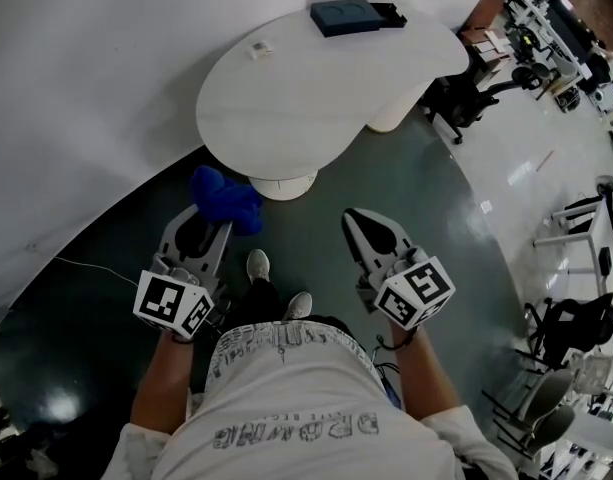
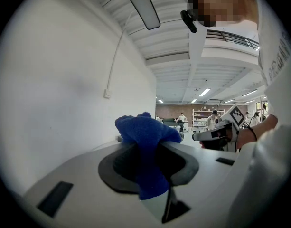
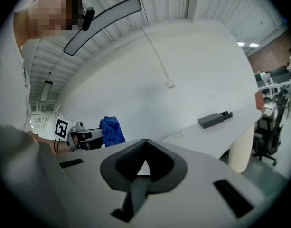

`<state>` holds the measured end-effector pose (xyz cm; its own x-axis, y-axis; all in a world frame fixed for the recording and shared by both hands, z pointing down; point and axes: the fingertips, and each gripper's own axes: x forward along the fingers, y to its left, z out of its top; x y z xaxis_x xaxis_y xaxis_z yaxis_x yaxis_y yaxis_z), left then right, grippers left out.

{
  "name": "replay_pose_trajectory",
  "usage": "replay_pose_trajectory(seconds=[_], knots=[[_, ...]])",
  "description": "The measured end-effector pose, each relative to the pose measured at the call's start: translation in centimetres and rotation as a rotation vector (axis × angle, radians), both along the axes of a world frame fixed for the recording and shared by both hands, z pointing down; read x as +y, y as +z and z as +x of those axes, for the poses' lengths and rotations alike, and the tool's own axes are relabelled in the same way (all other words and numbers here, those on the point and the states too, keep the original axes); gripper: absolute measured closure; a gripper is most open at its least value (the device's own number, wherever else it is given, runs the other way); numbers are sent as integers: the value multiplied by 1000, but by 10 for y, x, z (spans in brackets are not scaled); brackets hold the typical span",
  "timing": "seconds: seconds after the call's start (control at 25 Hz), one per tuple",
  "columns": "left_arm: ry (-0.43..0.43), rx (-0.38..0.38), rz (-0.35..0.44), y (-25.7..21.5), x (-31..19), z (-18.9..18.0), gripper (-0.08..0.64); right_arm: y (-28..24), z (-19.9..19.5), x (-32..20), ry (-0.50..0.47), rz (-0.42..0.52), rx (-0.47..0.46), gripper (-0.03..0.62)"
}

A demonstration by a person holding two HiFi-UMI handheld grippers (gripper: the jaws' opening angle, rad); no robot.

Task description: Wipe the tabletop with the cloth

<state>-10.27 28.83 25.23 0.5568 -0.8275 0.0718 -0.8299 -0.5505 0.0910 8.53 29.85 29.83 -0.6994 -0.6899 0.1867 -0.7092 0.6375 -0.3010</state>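
standing short of the table, left gripper (image 1: 208,236) clamped on a bunched blue cloth (image 1: 226,200), the wad bulging just past the jaw tips and a tail trailing back between them. held over dark floor (image 1: 406,183), well apart from the white tabletop (image 1: 316,98) ahead of the claw. judged as the approach, wiping not yet begun. best done by bringing the claw over the near edge, tipping it down to press the loose wad flat rather than the hard jaw tips, then sweeping in long overlapping passes without slackening the grip. worth steering round a small white item (image 1: 259,49) far ahead of the left claw. to the right, right gripper (image 1: 358,220) pinched shut on nothing, tips meeting, about level with the left claw and well apart from it; best kept clear of the wiping path. at the table's far edge, well beyond both claws and ahead of the right one, a dark flat box (image 1: 344,15) with a smaller black piece (image 1: 389,13) touching its right side; lid on or off, and any contents, impossible to tell from here. probably to be wiped around, not shoved.
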Motion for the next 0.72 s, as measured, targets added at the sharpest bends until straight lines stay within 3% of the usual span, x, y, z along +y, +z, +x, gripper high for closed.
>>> replay_pose_trajectory(seconds=[0.2, 0.72], knots=[[-10, 10, -1, 3, -10, -7, 439, 0, -4, -11, -5, -2, 7, 584], [15, 9, -23, 16, -99, -40, 439, 15, -39, -93, 24, -28, 3, 584]])
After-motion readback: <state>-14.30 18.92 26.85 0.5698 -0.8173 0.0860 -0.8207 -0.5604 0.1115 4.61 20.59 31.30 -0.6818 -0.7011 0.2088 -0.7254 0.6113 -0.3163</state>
